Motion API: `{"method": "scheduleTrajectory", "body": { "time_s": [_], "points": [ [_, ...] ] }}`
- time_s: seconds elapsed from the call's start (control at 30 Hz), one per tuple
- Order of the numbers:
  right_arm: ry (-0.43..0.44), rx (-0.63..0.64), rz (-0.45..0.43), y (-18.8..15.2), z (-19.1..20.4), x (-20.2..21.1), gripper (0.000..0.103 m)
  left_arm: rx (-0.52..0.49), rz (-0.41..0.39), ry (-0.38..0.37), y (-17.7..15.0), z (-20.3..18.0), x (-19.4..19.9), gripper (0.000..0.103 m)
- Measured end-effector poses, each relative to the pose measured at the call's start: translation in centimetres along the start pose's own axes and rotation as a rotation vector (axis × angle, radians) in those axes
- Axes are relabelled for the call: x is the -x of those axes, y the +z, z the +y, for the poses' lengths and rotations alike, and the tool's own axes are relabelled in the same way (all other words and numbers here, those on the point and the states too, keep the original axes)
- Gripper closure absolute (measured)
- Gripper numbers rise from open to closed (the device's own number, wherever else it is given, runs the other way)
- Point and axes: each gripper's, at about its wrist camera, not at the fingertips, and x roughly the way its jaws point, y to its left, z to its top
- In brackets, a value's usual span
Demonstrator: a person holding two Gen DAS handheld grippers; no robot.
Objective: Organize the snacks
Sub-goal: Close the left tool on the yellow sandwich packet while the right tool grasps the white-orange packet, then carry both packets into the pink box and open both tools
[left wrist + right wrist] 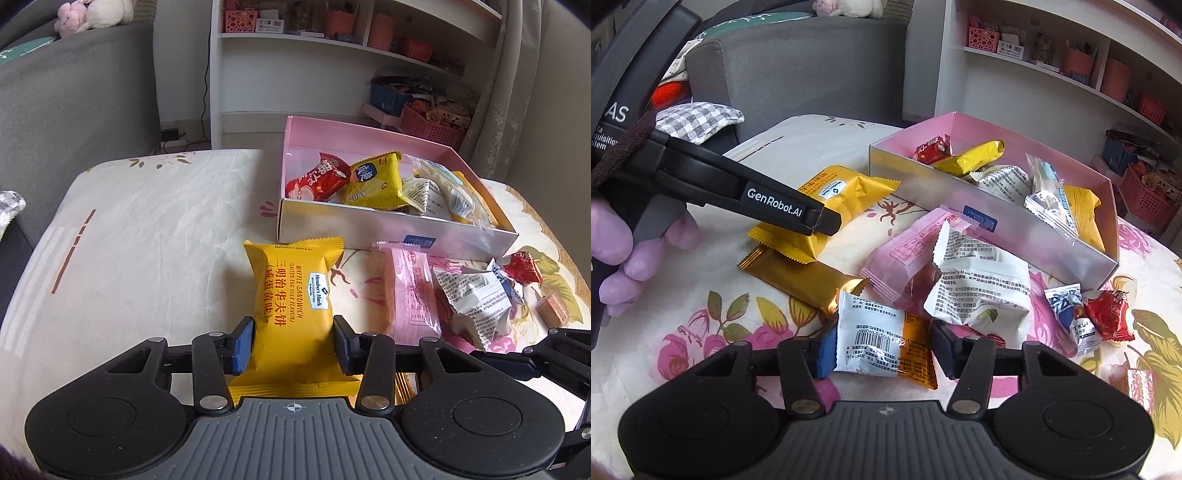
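Observation:
A yellow waffle sandwich packet (pixel 291 291) lies on the flowered cloth, and my left gripper (pixel 293 343) has both pads pressed against its sides. In the right wrist view the same packet (pixel 849 192) shows under the left gripper's finger (pixel 812 218), held by a hand. My right gripper (pixel 884 349) is shut on a white-and-orange packet (pixel 871 332) with a barcode. The pink open box (pixel 369 127) stands just beyond, with several packets inside; its silver front wall (pixel 997 221) faces me.
Loose on the cloth are a pink packet (pixel 908 251), a white printed packet (pixel 982 284), a gold packet (pixel 805 277), a blue-white truffle (pixel 1071 317), a red candy (pixel 1108 317) and a pink cube (pixel 1141 387). A grey sofa (pixel 74 110) and white shelves (pixel 332 48) stand behind.

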Motion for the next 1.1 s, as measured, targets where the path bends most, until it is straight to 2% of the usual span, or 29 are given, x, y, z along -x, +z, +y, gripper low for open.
{"method": "scheduleTrajectory", "body": {
  "time_s": [0.07,0.47,0.6,0.8,0.97,1.1],
  "points": [
    [0.008,0.002,-0.007,0.2,0.0,0.4,0.071,0.000,0.002,-0.003,-0.1,0.1,0.3,0.062],
    [0.002,-0.089,-0.017,1.1,-1.8,2.0,0.090,-0.029,0.029,-0.005,-1.0,-0.6,1.7,0.062],
    [-0.004,-0.123,-0.017,1.0,-2.4,2.5,0.093,-0.033,0.039,-0.014,-1.3,-0.7,2.3,0.062],
    [0.008,-0.201,-0.001,0.8,-3.6,2.4,0.092,-0.036,0.048,-0.023,-1.5,-0.5,2.6,0.062],
    [-0.016,-0.262,0.033,0.5,-4.5,1.9,0.091,-0.034,0.052,-0.026,-1.5,-0.5,2.7,0.061],
    [-0.022,-0.298,0.035,0.5,-5.2,2.0,0.096,-0.031,0.055,-0.028,-1.4,-0.4,2.7,0.062]
  ]
}}
